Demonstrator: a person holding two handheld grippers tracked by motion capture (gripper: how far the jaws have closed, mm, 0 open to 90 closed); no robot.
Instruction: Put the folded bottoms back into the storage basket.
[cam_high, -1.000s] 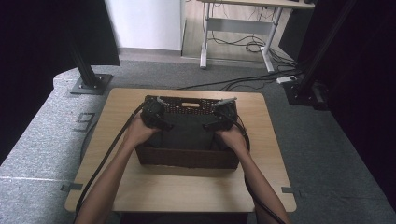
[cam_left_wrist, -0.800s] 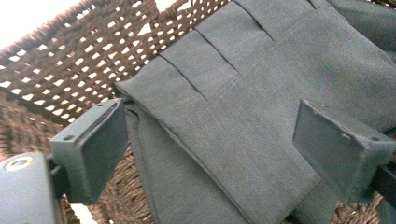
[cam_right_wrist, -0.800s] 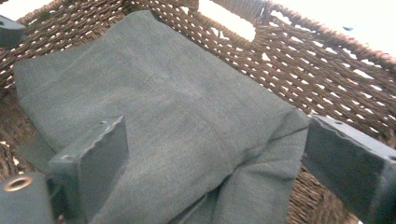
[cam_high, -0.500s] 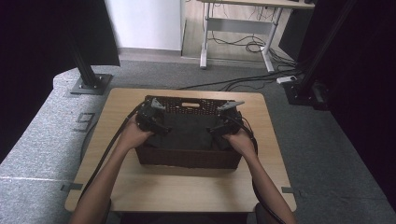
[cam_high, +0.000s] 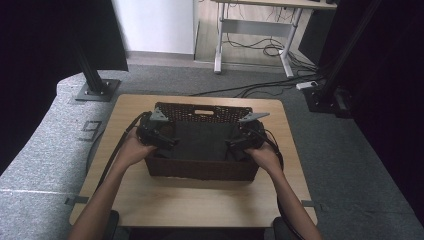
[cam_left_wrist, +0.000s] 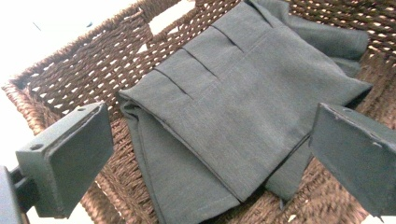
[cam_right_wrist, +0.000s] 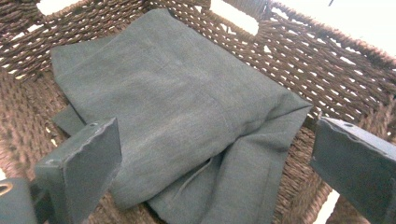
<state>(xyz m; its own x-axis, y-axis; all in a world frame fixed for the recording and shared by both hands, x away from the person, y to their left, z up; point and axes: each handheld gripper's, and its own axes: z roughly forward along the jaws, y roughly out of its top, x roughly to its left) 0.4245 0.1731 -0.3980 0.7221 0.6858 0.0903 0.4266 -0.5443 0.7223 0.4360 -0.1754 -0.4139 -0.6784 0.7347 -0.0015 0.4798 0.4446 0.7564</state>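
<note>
A dark brown wicker basket (cam_high: 202, 111) stands on the wooden table (cam_high: 200, 205), with a folded dark grey garment (cam_high: 202, 140) lying flat inside it. My left gripper (cam_high: 172, 142) hovers over the basket's left side and my right gripper (cam_high: 231, 143) over its right side, both pointing inward. In the left gripper view the left gripper (cam_left_wrist: 212, 154) is open above the pleated garment (cam_left_wrist: 233, 116) and the woven wall (cam_left_wrist: 84, 70). In the right gripper view the right gripper (cam_right_wrist: 215, 163) is open over the garment (cam_right_wrist: 177, 107). Both pairs of jaws have just been opening, with nothing gripped between them.
The table has bare wood in front of the basket and on both sides of it. Black stand bases (cam_high: 97, 90) sit on the grey carpet at the back left and right. A white desk frame (cam_high: 255, 30) with cables stands farther back.
Both hands have drawn back toward the near side of the basket and lifted slightly. The jaws stand wider than before. The garment stays lying in the basket.
</note>
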